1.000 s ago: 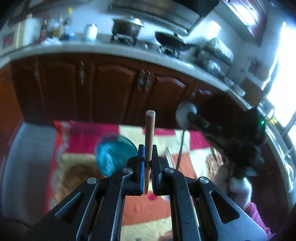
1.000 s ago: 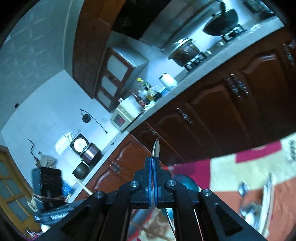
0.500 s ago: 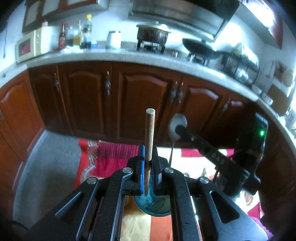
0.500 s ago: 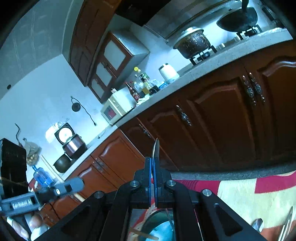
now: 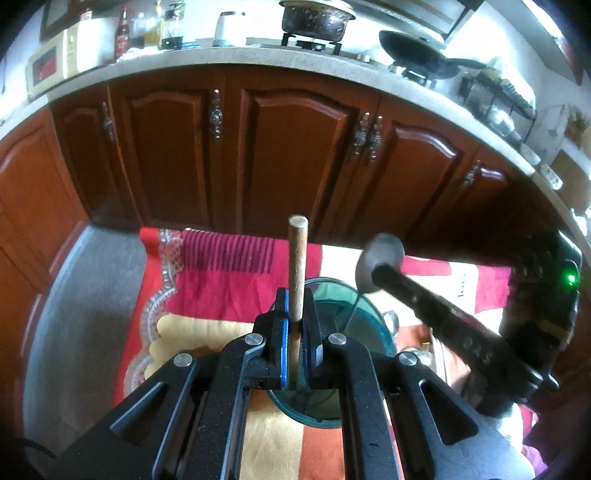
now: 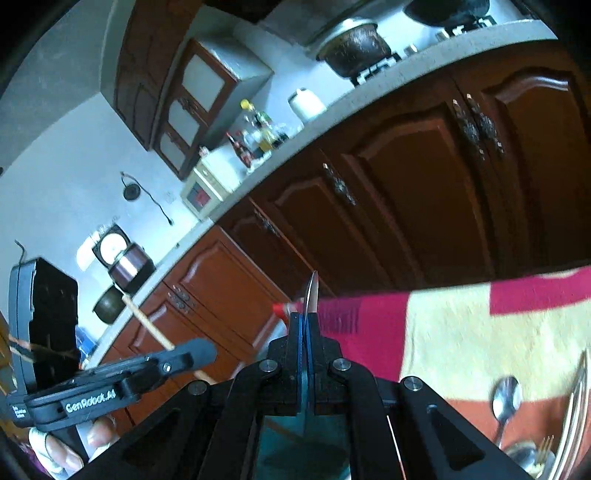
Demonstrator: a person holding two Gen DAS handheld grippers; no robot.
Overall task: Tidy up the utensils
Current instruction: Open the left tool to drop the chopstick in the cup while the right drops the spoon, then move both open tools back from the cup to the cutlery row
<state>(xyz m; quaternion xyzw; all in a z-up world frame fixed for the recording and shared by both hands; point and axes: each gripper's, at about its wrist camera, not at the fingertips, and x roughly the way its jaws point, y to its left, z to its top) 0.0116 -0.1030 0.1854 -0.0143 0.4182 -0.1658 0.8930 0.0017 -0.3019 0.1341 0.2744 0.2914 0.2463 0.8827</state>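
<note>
My left gripper (image 5: pixel 295 321) is shut on a wooden stick (image 5: pixel 297 266) that stands upright above a teal cup (image 5: pixel 332 369) on the patterned cloth (image 5: pixel 221 288). My right gripper (image 6: pixel 306 325) is shut on a metal spoon (image 6: pixel 312 291), its thin edge pointing up; the teal cup (image 6: pixel 303 443) lies just under the jaws. In the left wrist view the right gripper's body (image 5: pixel 461 339) reaches in from the right with the spoon bowl (image 5: pixel 380 264) over the cup. In the right wrist view the left gripper (image 6: pixel 177 356) holds the stick (image 6: pixel 147 321) at the left.
Loose metal spoons and forks (image 6: pixel 509 402) lie on the cloth at the right. Brown cabinets (image 5: pixel 295 155) and a counter with a pot (image 5: pixel 314 16) and microwave (image 5: pixel 62 59) stand behind. Grey floor (image 5: pixel 74 314) lies left of the cloth.
Both grippers have tilted down and come together over the teal cup. The stick and the spoon stay gripped, and the cup now lies right under both jaws.
</note>
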